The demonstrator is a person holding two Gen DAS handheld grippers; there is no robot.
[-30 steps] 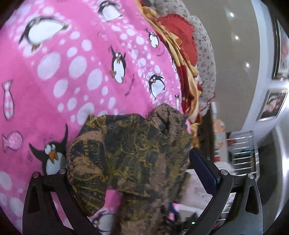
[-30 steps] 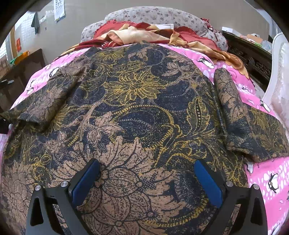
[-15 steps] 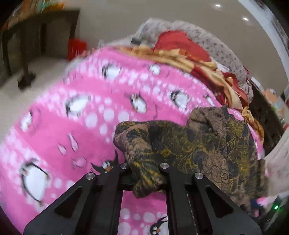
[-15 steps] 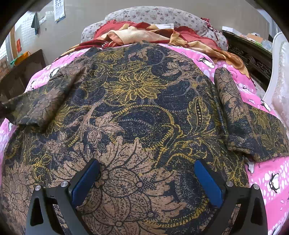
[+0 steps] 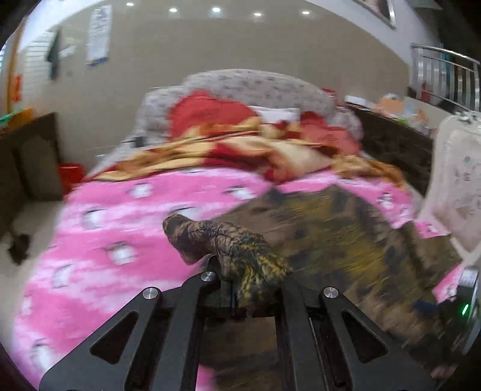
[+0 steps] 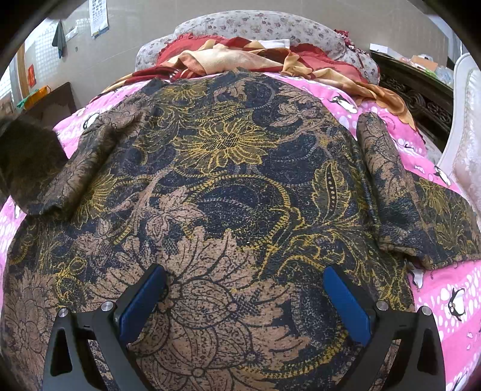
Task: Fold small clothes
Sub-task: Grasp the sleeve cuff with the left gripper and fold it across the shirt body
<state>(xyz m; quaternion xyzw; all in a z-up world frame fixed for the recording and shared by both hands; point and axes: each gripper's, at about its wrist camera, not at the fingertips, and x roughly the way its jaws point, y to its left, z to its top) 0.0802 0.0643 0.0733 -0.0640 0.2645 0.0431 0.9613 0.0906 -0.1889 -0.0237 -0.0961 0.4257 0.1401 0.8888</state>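
A dark floral shirt (image 6: 228, 180), brown, navy and yellow, lies spread on the pink penguin blanket (image 6: 445, 288). My left gripper (image 5: 240, 276) is shut on the shirt's left sleeve (image 5: 228, 243), which bunches up over the closed jaws, lifted above the bed. In the right wrist view that raised sleeve (image 6: 75, 174) folds in over the shirt's left side. My right gripper (image 6: 243, 297) stands open low over the shirt's lower part, blue pads (image 6: 141, 303) wide apart with only flat fabric beneath. The right sleeve (image 6: 390, 192) lies out to the side.
A red and tan blanket (image 6: 240, 60) is heaped at the head of the bed against a floral headboard (image 6: 258, 24). Dark wooden furniture (image 6: 421, 90) and a white padded chair (image 6: 466, 135) flank the right side. A dark table (image 5: 27, 156) stands at the left.
My left gripper closed on the left sleeve, rolled upright and lifted it up and inward over the shirt. The right gripper stayed still and open.
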